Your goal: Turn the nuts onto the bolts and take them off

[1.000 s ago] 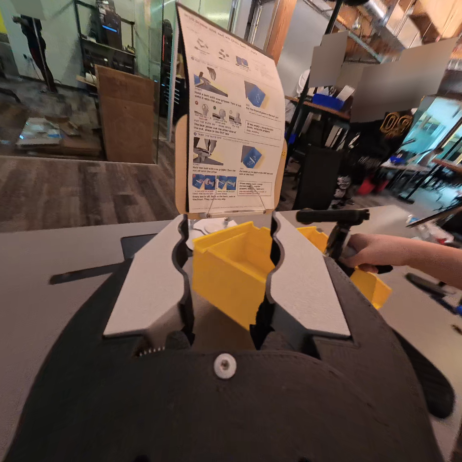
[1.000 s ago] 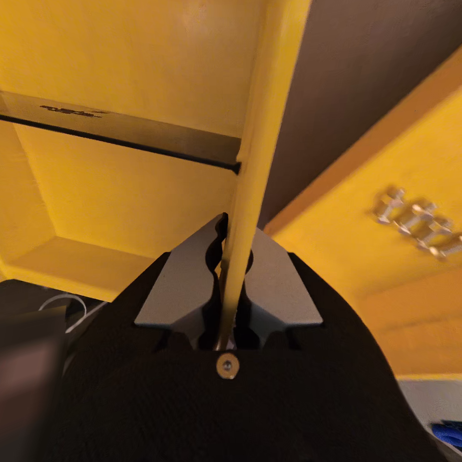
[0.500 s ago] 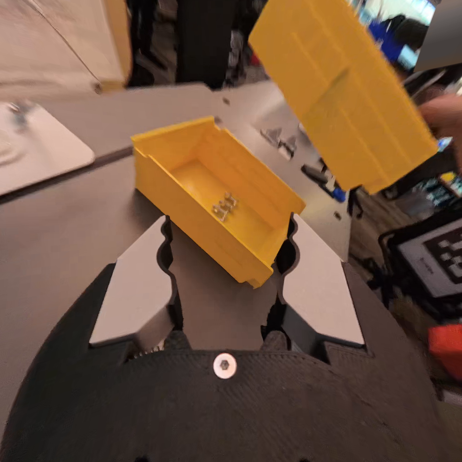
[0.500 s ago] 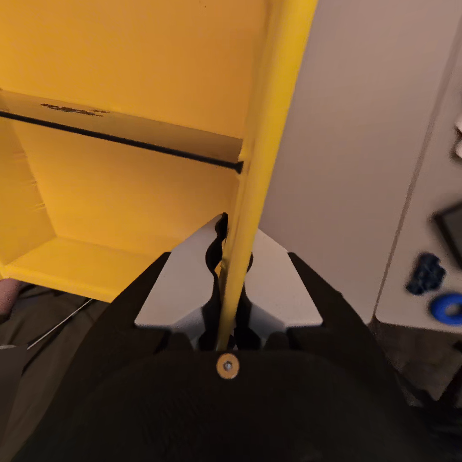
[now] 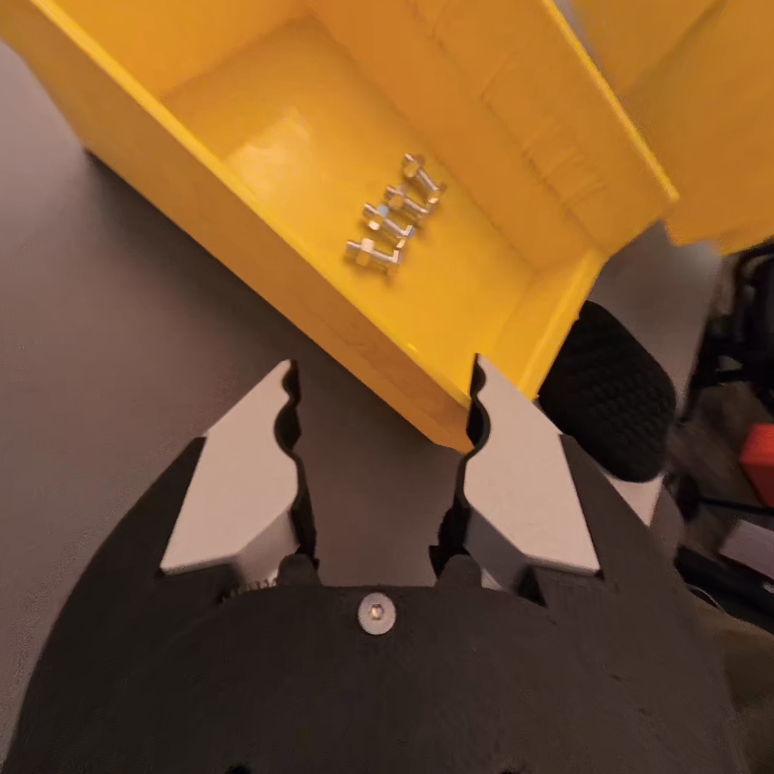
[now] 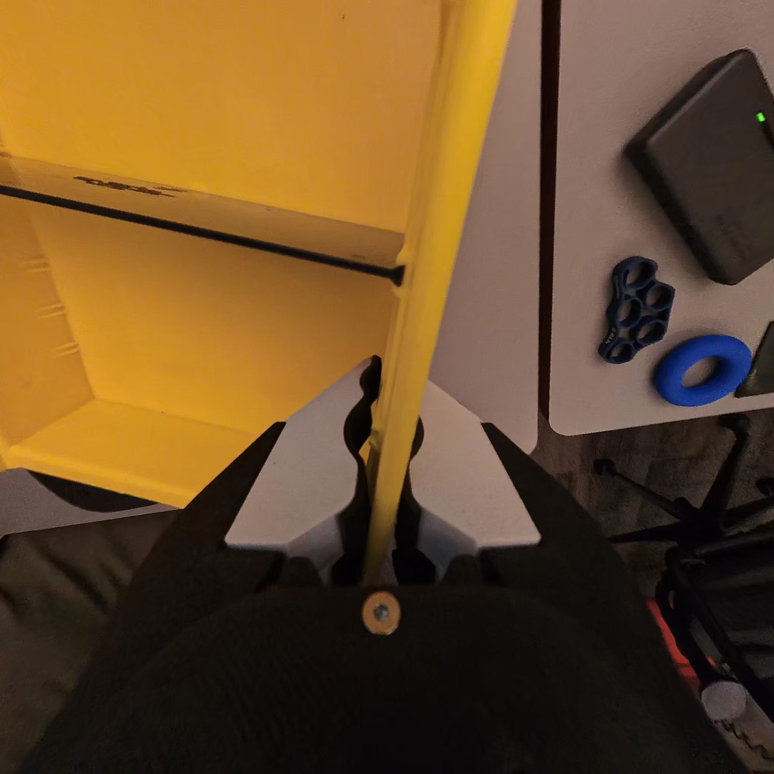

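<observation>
While the right gripper (image 6: 387, 423) pinches a lifted yellow bin's wall (image 6: 423, 293) and the left gripper (image 5: 385, 402) hovers spread beside the table bin (image 5: 293, 318) holding the bolts (image 5: 393, 218), a slipping pinch could drop that bin.

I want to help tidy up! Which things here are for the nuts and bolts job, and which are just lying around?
For the job:
- bolts
- yellow bin holding them
- second yellow bin, gripped by the right tongs
- open left tongs

Lying around:
- blue ring
- blue finger-hole piece
- black box
</observation>
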A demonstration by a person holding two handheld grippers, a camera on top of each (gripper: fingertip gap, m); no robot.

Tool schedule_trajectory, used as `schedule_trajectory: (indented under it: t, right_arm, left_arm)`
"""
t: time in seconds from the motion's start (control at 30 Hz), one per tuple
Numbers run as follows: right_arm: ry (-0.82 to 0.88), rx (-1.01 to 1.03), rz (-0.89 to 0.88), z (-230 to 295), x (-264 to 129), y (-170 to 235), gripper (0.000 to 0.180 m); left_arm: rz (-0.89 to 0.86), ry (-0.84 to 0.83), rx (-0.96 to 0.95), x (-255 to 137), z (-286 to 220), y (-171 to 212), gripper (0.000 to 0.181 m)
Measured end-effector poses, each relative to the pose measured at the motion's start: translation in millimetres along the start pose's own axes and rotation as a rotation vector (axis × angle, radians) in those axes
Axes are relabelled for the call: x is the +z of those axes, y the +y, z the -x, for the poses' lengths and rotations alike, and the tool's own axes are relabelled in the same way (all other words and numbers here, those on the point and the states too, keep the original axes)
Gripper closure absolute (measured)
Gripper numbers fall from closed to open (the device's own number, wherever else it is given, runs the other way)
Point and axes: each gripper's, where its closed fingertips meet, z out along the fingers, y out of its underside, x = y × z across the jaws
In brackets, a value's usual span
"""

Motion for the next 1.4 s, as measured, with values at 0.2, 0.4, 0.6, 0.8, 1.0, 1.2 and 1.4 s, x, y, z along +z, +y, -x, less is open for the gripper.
schedule_trajectory:
  t: [0.2, 0.4, 0.6, 0.8, 1.0, 1.2, 1.4]
  right_arm:
    - [-0.006, -0.05, 0.027, 19, 23, -8, 0.177]
    - [-0.032, -0.14, 0.02, 56, 30, -21, 0.178]
    - [-0.043, -0.227, 0.038, 90, 42, -29, 0.178]
    - [-0.079, -0.259, 0.061, 126, 57, -37, 0.177]
    - [-0.096, -0.261, 0.05, 160, 67, -56, 0.177]
    - [-0.119, -0.248, 0.025, 186, 84, -74, 0.176]
    - [-0.12, -0.262, 0.023, 188, 88, -88, 0.177]
  left_arm:
    - [0.09, 0.089, 0.063, -18, 0, 9, 0.147]
    - [0.162, -0.058, 0.001, -90, 80, 34, 0.17]
    - [0.114, -0.213, -0.215, -175, 163, 76, 0.175]
    - [-0.028, -0.248, -0.462, -259, 211, 139, 0.171]
    - [-0.189, -0.341, -0.686, -320, 238, 190, 0.17]
    - [-0.375, -0.37, -0.793, -348, 260, 201, 0.169]
    - [-0.397, -0.374, -0.839, -352, 260, 206, 0.168]
